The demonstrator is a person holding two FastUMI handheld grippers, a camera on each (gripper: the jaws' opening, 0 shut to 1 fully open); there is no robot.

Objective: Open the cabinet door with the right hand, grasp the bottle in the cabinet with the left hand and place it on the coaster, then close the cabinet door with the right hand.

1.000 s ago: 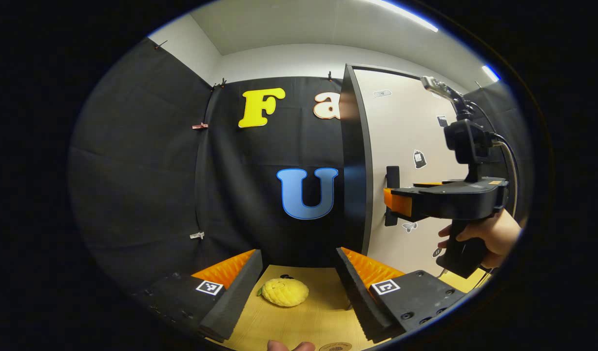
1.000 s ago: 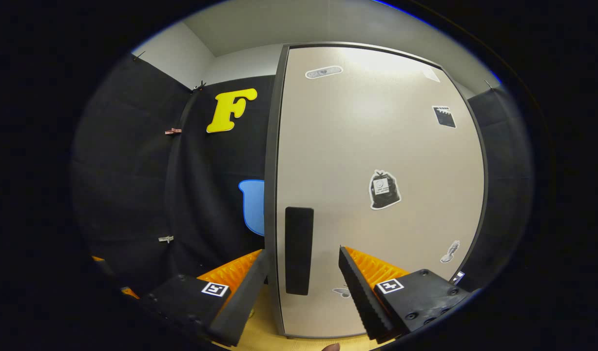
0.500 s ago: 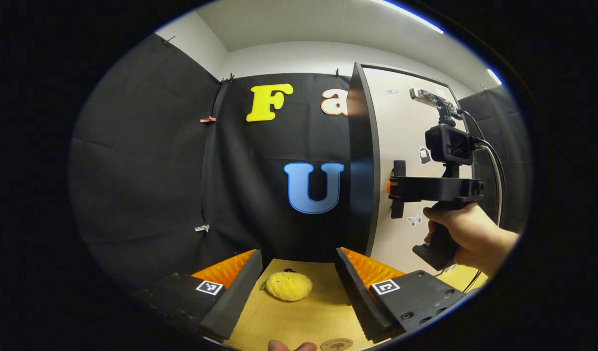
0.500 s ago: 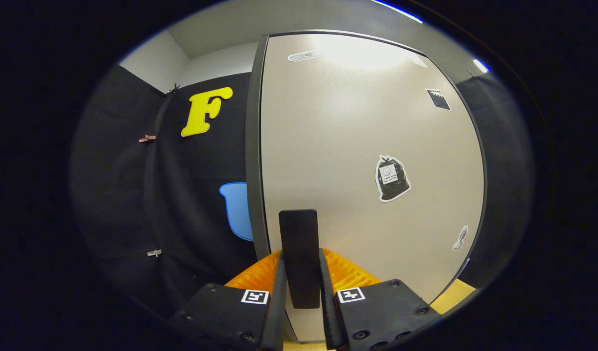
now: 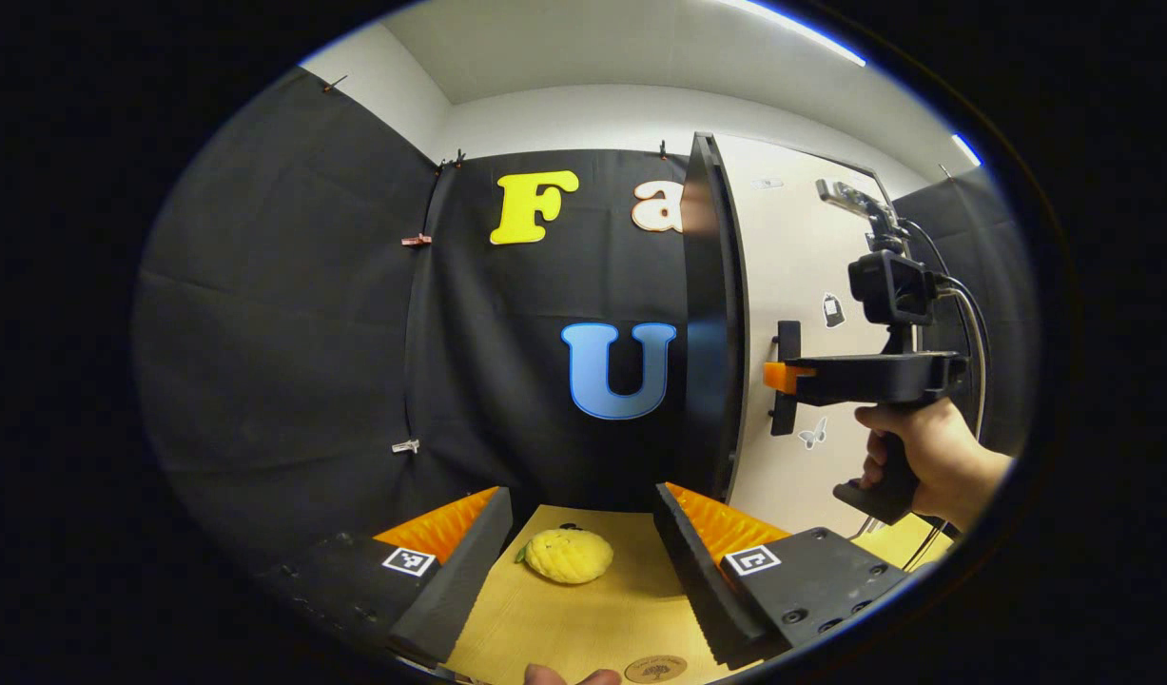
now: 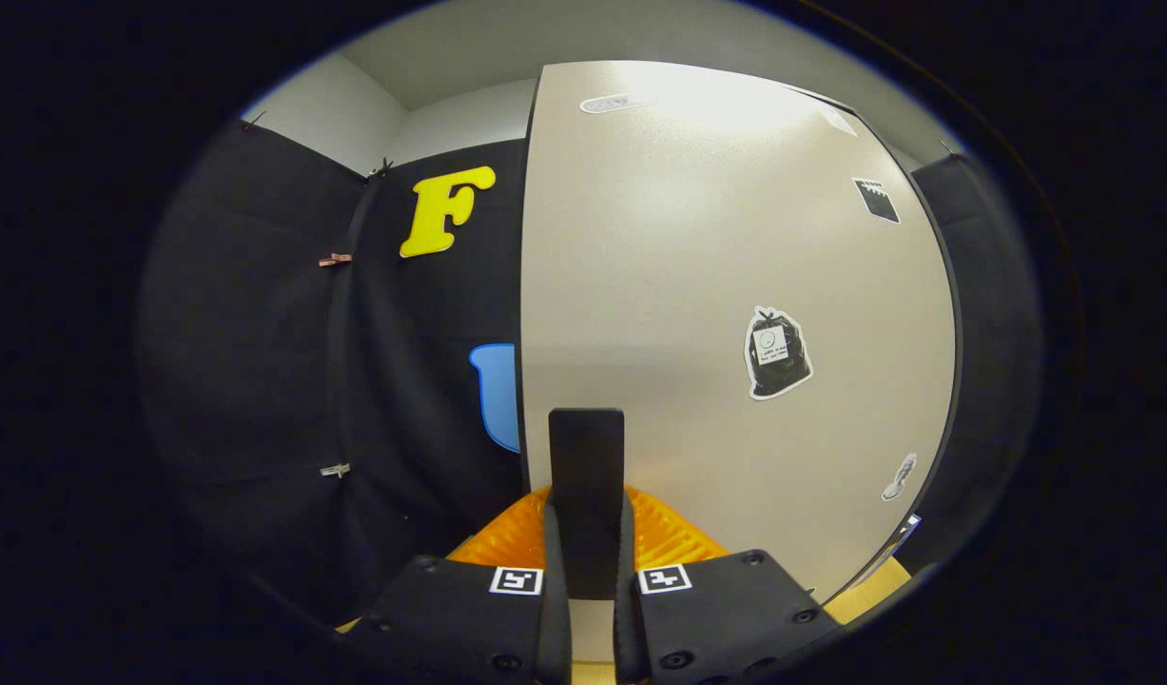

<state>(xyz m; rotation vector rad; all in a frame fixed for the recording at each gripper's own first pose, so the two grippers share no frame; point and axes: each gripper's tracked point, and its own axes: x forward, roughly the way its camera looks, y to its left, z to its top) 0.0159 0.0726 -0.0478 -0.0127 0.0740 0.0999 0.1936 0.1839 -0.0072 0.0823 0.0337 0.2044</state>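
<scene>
Fingers of the left hand-held gripper (image 5: 583,561) stood wide apart at the bottom of the left gripper view, released and holding nothing, low over the wooden worktop (image 5: 593,628). Between them, a little farther on, a yellow knobbly fruit-shaped toy (image 5: 569,556) lay on the worktop, touching neither finger. At the near edge of that view sat a round coaster (image 5: 655,669), bare, with a fingertip (image 5: 564,677) just beside it to the left.

In the right gripper view, the right hand-held gripper (image 6: 588,561) was clenched on the dark upright handle (image 6: 586,495) of the cabinet door (image 6: 697,285), both fingers pressing on its sides. In the left gripper view that same right hand-held gripper (image 5: 781,377) appeared farther off to the right, level, its tip at the handle (image 5: 787,377), with a hand (image 5: 925,461) around its grip and a small camera (image 5: 892,285) mounted on top.

The pale cabinet door (image 5: 792,285) stood swung a little out from the cabinet, its dark edge (image 5: 711,314) turned toward the left gripper view. Several small stickers dotted its face, among them a dark bag-shaped one (image 6: 778,350). The bottle lay hidden behind the door, so its place inside the cabinet could not be told.
</scene>
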